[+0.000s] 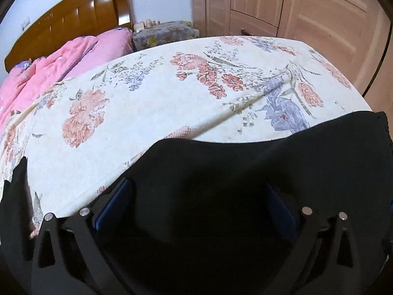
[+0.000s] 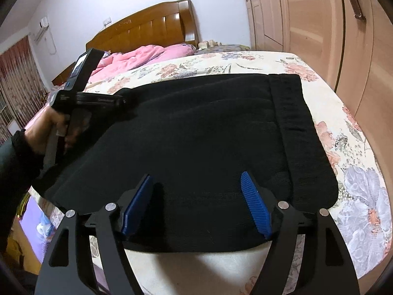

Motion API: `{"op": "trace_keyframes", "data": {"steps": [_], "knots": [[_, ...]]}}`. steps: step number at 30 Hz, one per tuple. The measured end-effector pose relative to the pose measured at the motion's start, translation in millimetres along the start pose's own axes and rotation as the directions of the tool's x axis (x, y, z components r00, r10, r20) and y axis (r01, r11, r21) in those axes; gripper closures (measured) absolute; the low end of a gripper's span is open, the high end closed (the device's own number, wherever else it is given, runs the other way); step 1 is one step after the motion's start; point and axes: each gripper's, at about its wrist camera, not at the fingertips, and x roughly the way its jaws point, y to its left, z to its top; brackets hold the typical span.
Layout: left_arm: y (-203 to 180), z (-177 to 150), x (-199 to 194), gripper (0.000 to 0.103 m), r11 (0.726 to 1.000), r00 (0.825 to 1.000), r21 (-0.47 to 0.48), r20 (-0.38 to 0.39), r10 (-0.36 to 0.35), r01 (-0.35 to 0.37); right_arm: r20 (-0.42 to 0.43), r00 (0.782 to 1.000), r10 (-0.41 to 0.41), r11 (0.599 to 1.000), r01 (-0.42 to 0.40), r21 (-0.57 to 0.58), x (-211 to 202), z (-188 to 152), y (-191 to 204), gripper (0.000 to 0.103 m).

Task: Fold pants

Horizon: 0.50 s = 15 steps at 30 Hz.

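Already we have the black knit pants (image 2: 196, 135) folded into a flat stack at the near corner of the floral-sheeted bed (image 1: 147, 113), both our left gripper (image 1: 196, 211) and right gripper (image 2: 196, 201) with jaws open and empty, perhaps one more fold remaining.

The black pants (image 2: 196, 135) lay folded flat on the floral bedsheet (image 2: 356, 172). The right gripper (image 2: 196, 191) hovered at their near edge, blue fingers (image 2: 255, 204) spread apart, nothing clamped. The left gripper (image 2: 122, 100), held by a hand (image 2: 49, 127), met the pants' left edge.
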Motion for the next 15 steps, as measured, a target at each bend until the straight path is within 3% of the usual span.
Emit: {"op": "trace_keyframes", "data": {"steps": [6,9,12,15], "knots": [[-2.6,-13.0,-33.6,0.002,1.0,1.0,-0.015,0.007,-0.019,0.019,-0.004,1.0,0.015,1.0,-0.015,-0.001,-2.6,-1.0,-0.5,0.031],[-5.0,-39.2,-87.7,0.002,0.992,0.987,-0.042,0.112,-0.112,0.118,-0.001,1.0,0.024,1.0,-0.024,0.009,-2.3,0.4,-3.2,0.031],[-20.9,-78.5,-123.3,0.002,0.982,0.971,0.025,0.149,-0.189,0.187,-0.002,1.0,0.011,1.0,-0.011,-0.012,-1.9,-0.1,-0.5,0.031],[-46.9,-129.4,-154.5,0.002,0.956,0.947,0.165,0.174,-0.271,0.243,0.002,1.0,-0.002,1.0,0.002,-0.011,-8.2,1.9,3.7,0.031]]}}
